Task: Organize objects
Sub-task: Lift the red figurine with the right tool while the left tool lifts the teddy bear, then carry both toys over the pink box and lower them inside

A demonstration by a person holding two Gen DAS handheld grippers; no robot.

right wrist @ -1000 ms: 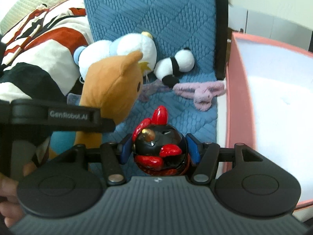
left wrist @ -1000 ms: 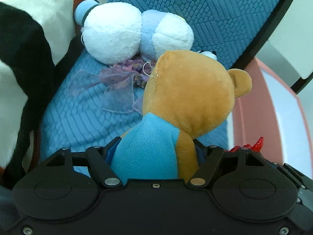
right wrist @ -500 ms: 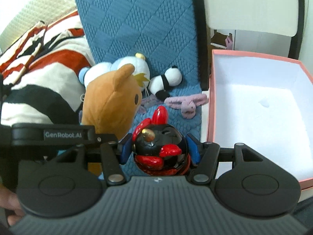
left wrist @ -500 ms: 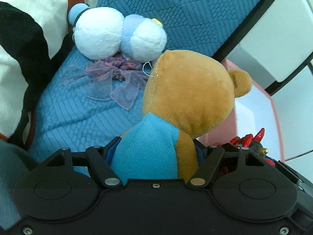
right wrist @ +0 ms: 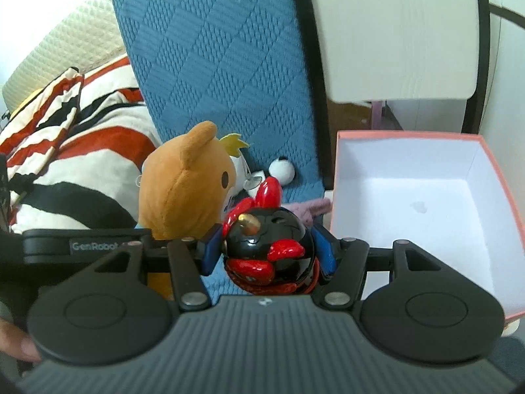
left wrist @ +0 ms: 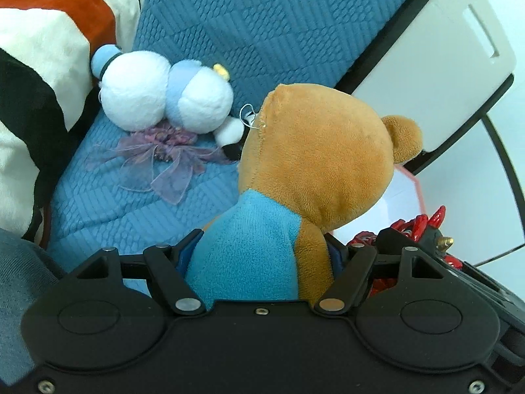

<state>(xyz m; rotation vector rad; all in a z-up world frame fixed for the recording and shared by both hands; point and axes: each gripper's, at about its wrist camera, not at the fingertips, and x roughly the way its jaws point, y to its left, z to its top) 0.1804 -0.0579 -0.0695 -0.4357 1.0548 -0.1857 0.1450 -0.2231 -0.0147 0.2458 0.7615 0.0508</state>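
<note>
My left gripper is shut on a brown teddy bear in a blue shirt, held above the blue seat; the bear also shows in the right wrist view. My right gripper is shut on a round black and red toy figure, also seen at the left wrist view's right edge. A pink box with a white inside stands open to the right of the seat. A white and blue plush lies on the seat beside a purple ribbon bow.
A small panda plush and a pink fabric piece lie on the blue quilted seat near the box. A striped red, black and white blanket lies at the left. A white chair back stands behind the box.
Both grippers have risen and pulled back with their toys. The seat toys look smaller and farther, and more of the pink box shows.
</note>
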